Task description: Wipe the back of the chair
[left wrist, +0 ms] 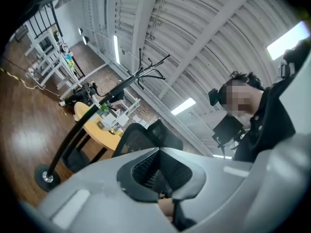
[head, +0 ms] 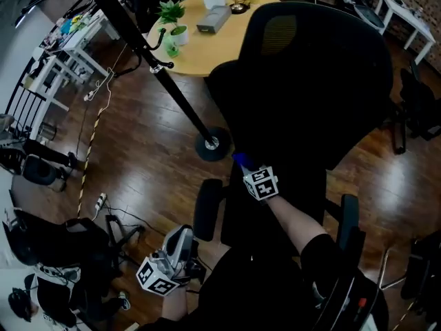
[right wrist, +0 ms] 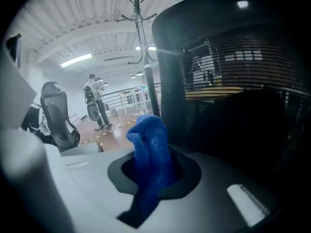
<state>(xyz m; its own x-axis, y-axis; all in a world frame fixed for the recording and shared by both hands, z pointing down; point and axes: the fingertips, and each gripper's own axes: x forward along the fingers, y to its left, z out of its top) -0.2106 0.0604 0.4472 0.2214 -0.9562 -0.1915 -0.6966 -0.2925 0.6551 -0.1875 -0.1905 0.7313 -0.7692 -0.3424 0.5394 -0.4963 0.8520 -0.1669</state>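
A black office chair stands in front of me, its mesh back [head: 310, 74] wide and dark. My right gripper [head: 242, 163] is shut on a blue cloth [head: 240, 160] and sits at the lower left edge of the chair back, just above the seat. The right gripper view has the blue cloth [right wrist: 150, 164] bunched between the jaws of the right gripper [right wrist: 153, 171], with the chair back [right wrist: 228, 81] close on the right; contact between cloth and chair is unclear. My left gripper [head: 180, 243] hangs low by my body, shut and holding nothing. It tilts upward toward the ceiling as the left gripper [left wrist: 158, 171].
A black coat stand [head: 165, 81] leans across the floor to its round base [head: 212, 143] just left of the chair. A round yellow table [head: 213, 40] with a potted plant [head: 172, 19] is behind. White racks [head: 62, 54] line the left; another chair [head: 420, 109] stands at right.
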